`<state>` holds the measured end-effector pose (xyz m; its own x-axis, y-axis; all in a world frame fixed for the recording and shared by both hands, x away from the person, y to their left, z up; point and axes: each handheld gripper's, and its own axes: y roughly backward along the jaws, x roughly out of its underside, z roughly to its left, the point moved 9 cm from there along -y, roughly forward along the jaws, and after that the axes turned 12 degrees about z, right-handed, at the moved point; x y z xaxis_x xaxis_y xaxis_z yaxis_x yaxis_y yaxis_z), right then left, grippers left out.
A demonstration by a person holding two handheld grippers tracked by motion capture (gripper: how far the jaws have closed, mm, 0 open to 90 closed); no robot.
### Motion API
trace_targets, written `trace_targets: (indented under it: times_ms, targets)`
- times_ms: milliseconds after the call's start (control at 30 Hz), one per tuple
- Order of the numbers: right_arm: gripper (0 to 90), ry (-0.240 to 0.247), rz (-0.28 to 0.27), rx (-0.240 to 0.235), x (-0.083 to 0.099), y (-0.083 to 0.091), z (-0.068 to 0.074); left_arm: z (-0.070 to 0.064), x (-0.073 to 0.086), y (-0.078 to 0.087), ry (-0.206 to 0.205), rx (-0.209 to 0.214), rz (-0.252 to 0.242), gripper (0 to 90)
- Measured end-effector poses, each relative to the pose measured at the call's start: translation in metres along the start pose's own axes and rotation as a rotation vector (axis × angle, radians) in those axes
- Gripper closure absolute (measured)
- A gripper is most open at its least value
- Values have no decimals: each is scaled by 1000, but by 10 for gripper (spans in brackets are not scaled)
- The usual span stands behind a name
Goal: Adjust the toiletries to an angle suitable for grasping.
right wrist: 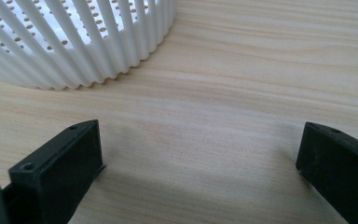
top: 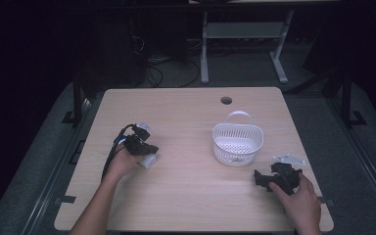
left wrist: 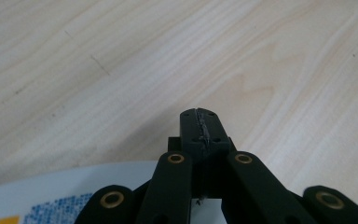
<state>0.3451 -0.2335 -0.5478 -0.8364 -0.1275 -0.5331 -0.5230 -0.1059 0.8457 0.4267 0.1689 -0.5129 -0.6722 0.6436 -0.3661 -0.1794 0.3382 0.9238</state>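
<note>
Left gripper (left wrist: 200, 128): jaws together, nothing between tips, resting over white printed packet (top: 148, 160) at table's 9 o'clock. Right gripper (right wrist: 200, 154): jaws apart, empty, at 4 o'clock of white basket (top: 238, 142). Judgement: packet not yet grasped; transfer to basket remains.

Your left gripper (top: 144, 145) sits at the centre left of the frame, on a white object (top: 148, 161) lying on the wooden table (top: 186, 196). Your right gripper (top: 267, 178) rests at the lower right, near the white basket (top: 237, 142).
</note>
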Motion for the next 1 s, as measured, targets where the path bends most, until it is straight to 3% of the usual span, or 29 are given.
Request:
trace_targets:
  times_ms: [200, 500, 767, 1000]
  targets:
    - [0, 0, 0, 0, 0, 0, 0, -5, 14, 2, -3, -1, 1, 900]
    - [0, 0, 0, 0, 0, 0, 0, 1, 12, 19, 13, -12, -40, 900]
    - [0, 0, 0, 0, 0, 0, 0, 32, 22, 47, 67, -80, -67, 900]
    - [0, 0, 0, 0, 0, 0, 0, 62, 37, 61, 125, -137, -68, 900]
